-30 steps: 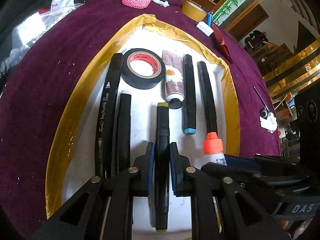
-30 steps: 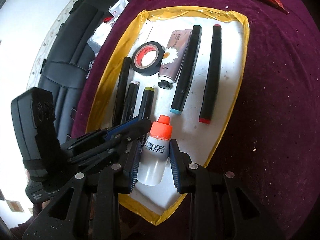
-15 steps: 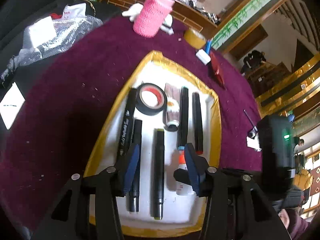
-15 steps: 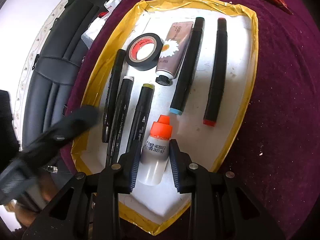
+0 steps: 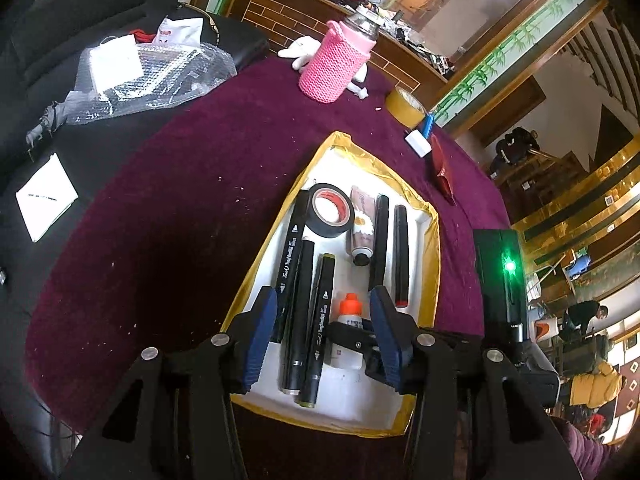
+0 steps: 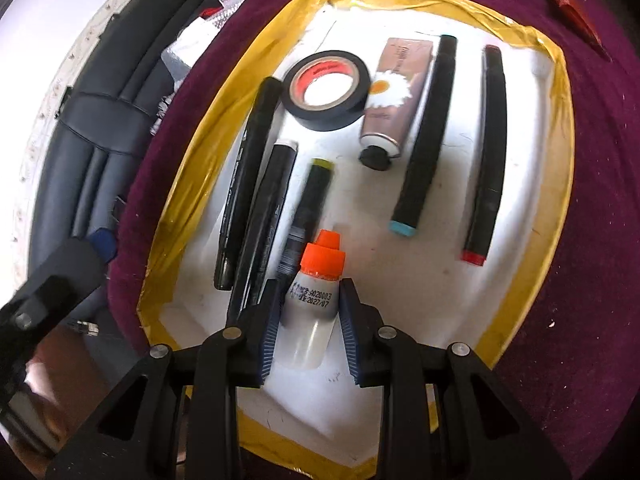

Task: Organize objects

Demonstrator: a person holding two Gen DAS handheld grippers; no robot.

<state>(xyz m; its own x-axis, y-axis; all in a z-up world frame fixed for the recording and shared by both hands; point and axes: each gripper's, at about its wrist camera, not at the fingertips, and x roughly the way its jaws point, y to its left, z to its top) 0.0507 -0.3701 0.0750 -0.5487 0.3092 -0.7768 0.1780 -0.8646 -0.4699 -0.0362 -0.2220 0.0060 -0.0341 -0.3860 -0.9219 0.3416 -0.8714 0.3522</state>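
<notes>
beside tray's (image 6: 562,168) near edge, right gripper (image 6: 307,322) brackets bottle (image 6: 314,304); room rightward.

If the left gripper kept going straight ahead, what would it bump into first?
Probably the markers. The left gripper is open above the tray, and two black markers lie between its fingers, with the orange-capped bottle just beside them. Its height is hard to judge, so it may pass over them.

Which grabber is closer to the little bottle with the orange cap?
Right. The right gripper has its jaws on either side of the orange-capped bottle. The left gripper is open, raised above the tray, farther away.
</notes>
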